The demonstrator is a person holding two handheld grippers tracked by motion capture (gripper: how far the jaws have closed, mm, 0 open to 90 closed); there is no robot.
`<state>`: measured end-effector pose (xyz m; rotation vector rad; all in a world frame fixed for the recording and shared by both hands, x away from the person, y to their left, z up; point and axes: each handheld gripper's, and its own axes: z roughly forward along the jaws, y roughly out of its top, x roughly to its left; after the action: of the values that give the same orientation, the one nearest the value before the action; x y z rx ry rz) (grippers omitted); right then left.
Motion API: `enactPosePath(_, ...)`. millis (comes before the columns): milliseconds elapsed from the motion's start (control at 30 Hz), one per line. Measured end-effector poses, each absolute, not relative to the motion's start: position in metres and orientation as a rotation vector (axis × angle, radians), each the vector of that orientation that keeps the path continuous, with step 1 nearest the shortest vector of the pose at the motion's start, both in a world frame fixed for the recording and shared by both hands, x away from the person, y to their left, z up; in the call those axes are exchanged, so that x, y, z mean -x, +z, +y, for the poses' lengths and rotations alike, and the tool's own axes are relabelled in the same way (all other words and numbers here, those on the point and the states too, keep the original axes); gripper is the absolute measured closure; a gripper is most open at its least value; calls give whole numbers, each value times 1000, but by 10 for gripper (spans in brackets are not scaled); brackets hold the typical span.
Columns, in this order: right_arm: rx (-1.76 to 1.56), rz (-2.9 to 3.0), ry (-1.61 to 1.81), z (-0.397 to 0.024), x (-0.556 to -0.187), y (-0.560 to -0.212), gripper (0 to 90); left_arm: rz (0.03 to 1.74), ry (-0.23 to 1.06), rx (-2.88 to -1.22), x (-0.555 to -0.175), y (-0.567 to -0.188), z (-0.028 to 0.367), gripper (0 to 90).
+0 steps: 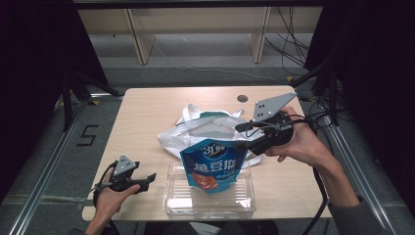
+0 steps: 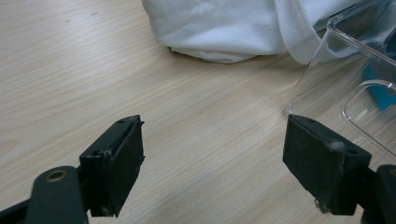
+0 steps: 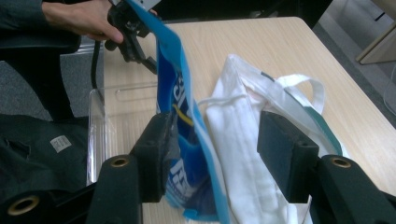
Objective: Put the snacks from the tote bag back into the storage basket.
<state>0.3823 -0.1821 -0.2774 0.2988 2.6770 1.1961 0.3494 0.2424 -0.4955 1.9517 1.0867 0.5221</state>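
Your right gripper (image 1: pixel 244 143) stands beside the top corner of the blue snack pouch (image 1: pixel 212 166), which is upright with its lower end inside the clear plastic tray (image 1: pixel 176 198). In the right gripper view the jaws are spread apart: the pouch's edge (image 3: pixel 187 140) lies against the inner face of one jaw, and a clear gap runs from the pouch across to the other jaw, so they are released, not pinching it. Beyond the open side of those jaws lies the white cloth bag (image 1: pixel 195 132), crumpled on the tabletop (image 1: pixel 147 112) just behind the tray, its mouth open and its handles (image 3: pixel 299 88) slack. Your left gripper (image 1: pixel 147 178) rests low by the tray's near corner, jaws wide and holding nothing; in the left gripper view bare wood lies between them, the tray's corner (image 2: pixel 327 70) is just off one jaw and the bag's hem (image 2: pixel 224 42) is ahead. By the look of it, the pouch is out of the bag and over the tray, so the transfer is mostly done. What seems left is to let the pouch settle flat in the tray rather than lean on your jaw, and to draw the right gripper away without tipping it over the rim.
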Motion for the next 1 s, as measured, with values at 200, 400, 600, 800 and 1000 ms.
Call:
enactPosePath(200, -389, 2657, 1201, -198, -385, -294, 439, 1083, 524, -1941, -349, -495, 243, 198)
enactPosePath(400, -472, 2660, 1211, -211, -382, -316, 425, 1073, 528, -1947, -349, -494, 243, 197)
enactPosePath(600, -498, 2635, 1221, -223, -379, -332, 414, 1082, 524, -1941, -349, -495, 243, 197)
enactPosePath(800, -591, 2604, 1212, -237, -376, -358, 404, 1077, 525, -1941, -350, -494, 242, 196)
enactPosePath(1000, -703, 2565, 1173, -247, -378, -372, 390, 1058, 519, -1948, -350, -493, 238, 195)
